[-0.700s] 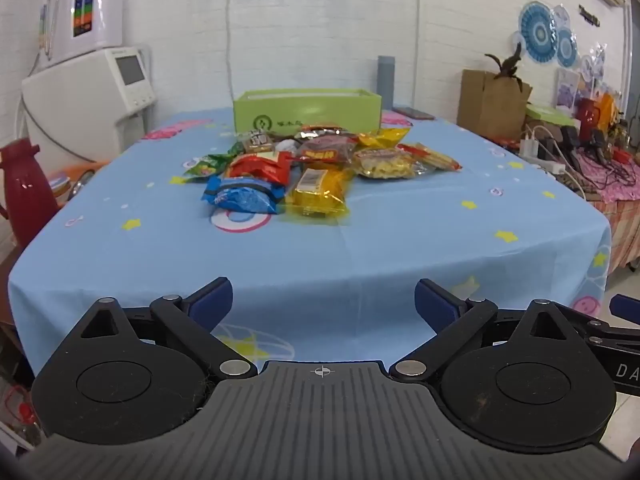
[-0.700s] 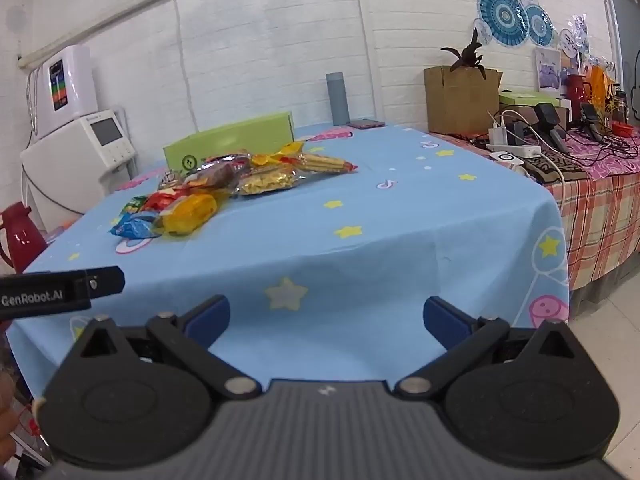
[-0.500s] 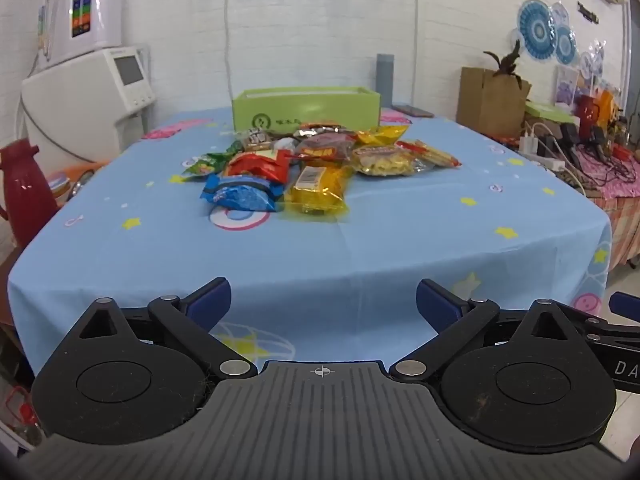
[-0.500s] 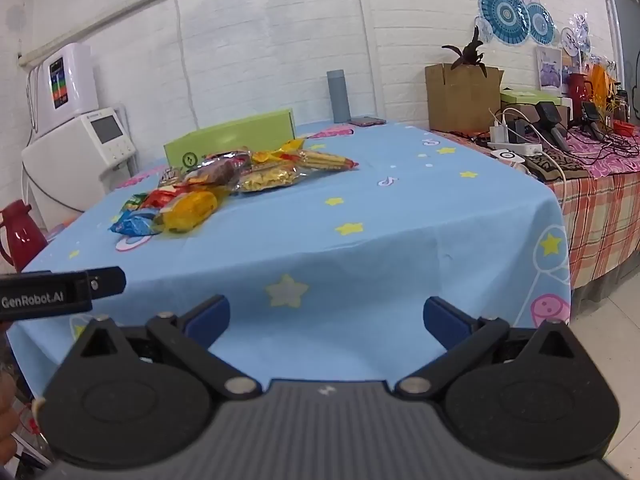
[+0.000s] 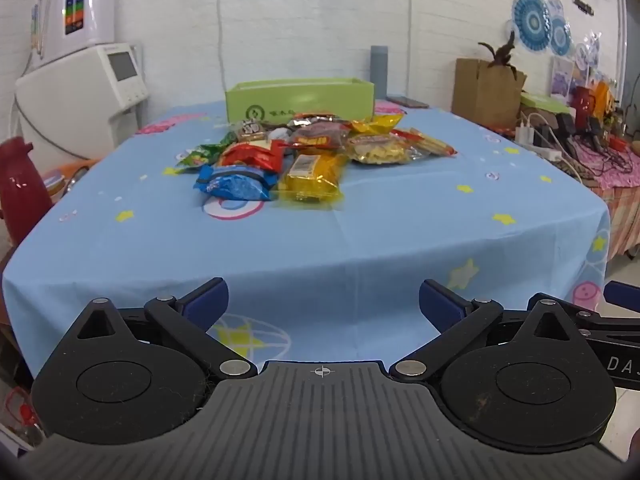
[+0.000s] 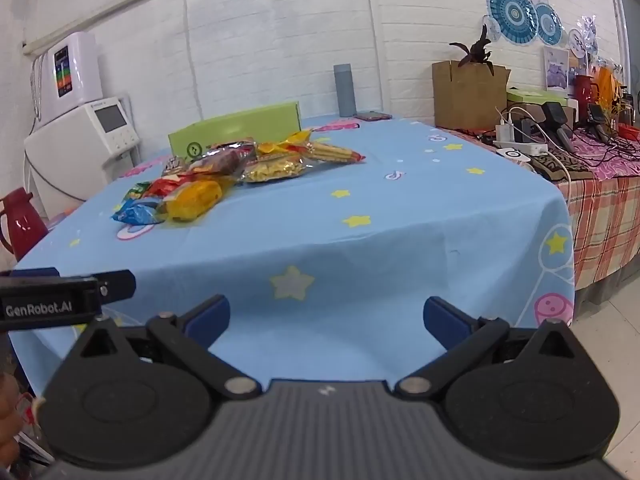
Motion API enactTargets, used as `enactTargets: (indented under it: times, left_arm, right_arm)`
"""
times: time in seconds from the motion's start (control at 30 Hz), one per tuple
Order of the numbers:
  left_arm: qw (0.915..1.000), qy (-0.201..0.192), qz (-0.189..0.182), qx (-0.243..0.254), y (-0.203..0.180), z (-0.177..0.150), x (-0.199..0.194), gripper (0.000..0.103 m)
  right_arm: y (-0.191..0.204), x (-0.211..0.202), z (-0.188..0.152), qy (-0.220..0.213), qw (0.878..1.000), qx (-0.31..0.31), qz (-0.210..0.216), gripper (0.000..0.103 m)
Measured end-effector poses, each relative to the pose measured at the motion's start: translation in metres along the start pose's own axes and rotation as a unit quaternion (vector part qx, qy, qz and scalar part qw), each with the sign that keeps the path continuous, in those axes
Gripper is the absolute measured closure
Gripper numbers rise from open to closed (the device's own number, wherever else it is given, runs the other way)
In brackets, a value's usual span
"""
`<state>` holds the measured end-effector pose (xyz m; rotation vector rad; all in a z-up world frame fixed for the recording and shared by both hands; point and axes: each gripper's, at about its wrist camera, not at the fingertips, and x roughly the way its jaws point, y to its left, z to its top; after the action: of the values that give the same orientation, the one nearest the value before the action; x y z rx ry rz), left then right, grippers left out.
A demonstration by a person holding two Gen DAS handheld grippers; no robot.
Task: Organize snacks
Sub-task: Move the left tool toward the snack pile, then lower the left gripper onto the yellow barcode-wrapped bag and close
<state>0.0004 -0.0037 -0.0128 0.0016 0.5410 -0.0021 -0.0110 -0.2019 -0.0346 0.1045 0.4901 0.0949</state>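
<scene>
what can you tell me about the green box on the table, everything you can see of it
The green box is a long, low, lime-green rectangular box that looks like cardboard, open at the top, with a small round logo and dark print on its front wall. It sits upright on the blue star-print tablecloth, at the far end behind the snack pile. The rearmost packets lie right against its front, though true contact is hard to tell. What is inside is hidden by its walls. In the right wrist view it shows at an angle.

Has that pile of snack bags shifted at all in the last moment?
No. The snack pile sits just in front of the green box, exactly as before.
</scene>
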Motion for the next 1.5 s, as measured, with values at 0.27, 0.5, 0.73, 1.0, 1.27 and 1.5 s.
enactTargets:
  times: [0.27, 0.5, 0.73, 1.0, 1.27, 1.5]
  left_arm:
    - [1.0000, 0.003, -0.001, -0.002, 0.001, 0.000, 0.001, 0.008]
    - [1.0000, 0.000, 0.002, -0.008, 0.005, 0.012, 0.010, 0.008]
    - [0.9988, 0.033, 0.007, -0.034, 0.013, 0.025, 0.040, 0.008]
    - [0.9981, 0.045, 0.014, -0.040, 0.022, 0.041, 0.055, 0.008]
    - [0.9958, 0.050, 0.027, -0.072, 0.054, 0.072, 0.077, 0.008]
    - [0.9926, 0.062, 0.008, -0.104, 0.094, 0.110, 0.108, 0.012]
  right_arm:
    - [0.003, 0.002, -0.001, 0.003, 1.000, -0.006, 0.002, 0.000]
    - [0.002, -0.001, 0.001, -0.001, 1.000, -0.017, 0.006, 0.000]
    - [-0.015, 0.017, 0.006, -0.003, 1.000, 0.004, -0.016, 0.000]
    - [-0.024, 0.055, 0.035, 0.001, 0.999, 0.025, 0.024, 0.000]
    - [-0.001, 0.105, 0.071, 0.032, 0.996, 0.009, 0.080, 0.000]
    - [0.045, 0.151, 0.098, 0.061, 0.990, -0.039, 0.120, 0.000]
